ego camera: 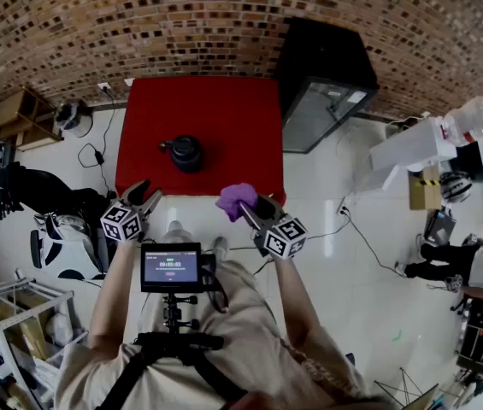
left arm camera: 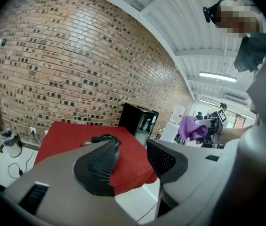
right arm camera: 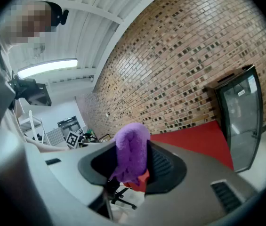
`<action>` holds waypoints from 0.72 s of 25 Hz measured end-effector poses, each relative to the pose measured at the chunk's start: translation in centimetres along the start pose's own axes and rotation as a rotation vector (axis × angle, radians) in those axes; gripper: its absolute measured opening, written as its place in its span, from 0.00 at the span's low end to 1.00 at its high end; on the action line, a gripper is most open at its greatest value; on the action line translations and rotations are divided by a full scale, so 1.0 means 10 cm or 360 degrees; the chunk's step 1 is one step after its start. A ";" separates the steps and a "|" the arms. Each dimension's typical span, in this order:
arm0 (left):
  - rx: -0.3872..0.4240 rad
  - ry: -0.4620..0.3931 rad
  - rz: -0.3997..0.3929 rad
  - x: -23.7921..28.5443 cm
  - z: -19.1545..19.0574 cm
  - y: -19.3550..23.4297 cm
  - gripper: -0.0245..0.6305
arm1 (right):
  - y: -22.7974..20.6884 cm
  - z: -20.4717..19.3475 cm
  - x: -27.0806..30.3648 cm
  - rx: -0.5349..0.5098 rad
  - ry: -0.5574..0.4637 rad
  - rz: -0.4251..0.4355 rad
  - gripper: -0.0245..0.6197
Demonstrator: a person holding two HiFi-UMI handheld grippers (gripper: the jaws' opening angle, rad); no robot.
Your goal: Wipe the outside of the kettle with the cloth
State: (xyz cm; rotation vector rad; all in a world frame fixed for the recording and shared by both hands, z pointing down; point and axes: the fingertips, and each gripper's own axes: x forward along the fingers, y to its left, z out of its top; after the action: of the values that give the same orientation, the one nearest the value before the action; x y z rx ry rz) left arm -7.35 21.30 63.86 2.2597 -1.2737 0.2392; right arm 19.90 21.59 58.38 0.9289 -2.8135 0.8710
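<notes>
Tongs, two: left tongs [ego camera: 141, 193] gaped empty, right tongs [ego camera: 250, 205] pinched one cloth [ego camera: 236, 196]. One kettle [ego camera: 185, 153] on the surface [ego camera: 224, 118] appeared only in head and left gripper views.

We are seeing bright, even indoor light, with a ceiling tube [right arm camera: 48, 68] glowing overhead and the white floor [ego camera: 331, 229] throwing back soft glare. Fisheye distortion is bending the brick wall [ego camera: 224, 15] at the edges, and black corners are ringing both gripper views.
</notes>
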 end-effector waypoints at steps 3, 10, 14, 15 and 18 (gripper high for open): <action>0.0033 0.0067 0.0009 0.06 -0.06 0.11 0.36 | -0.08 -0.07 0.05 0.0005 0.0022 -0.0010 0.32; 0.0021 0.0156 -0.0031 0.33 -0.08 0.51 0.36 | -0.19 -0.05 0.36 0.0013 0.0047 -0.0069 0.32; 0.0113 0.0280 -0.0049 0.60 -0.07 0.84 0.40 | -0.23 0.01 0.56 0.0038 0.0040 -0.0118 0.32; 0.0145 0.0317 -0.0052 0.68 -0.08 0.92 0.42 | -0.25 0.02 0.60 0.0040 0.0042 -0.0135 0.32; 0.0254 0.0447 -0.0073 0.90 -0.16 1.15 0.43 | -0.31 0.00 0.70 0.0068 0.0034 -0.0200 0.32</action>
State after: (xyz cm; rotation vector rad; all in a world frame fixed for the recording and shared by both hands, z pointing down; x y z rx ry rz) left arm -11.92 10.73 72.96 2.2846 -1.0871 0.6371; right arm 15.98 15.80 61.41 1.0815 -2.6944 0.9223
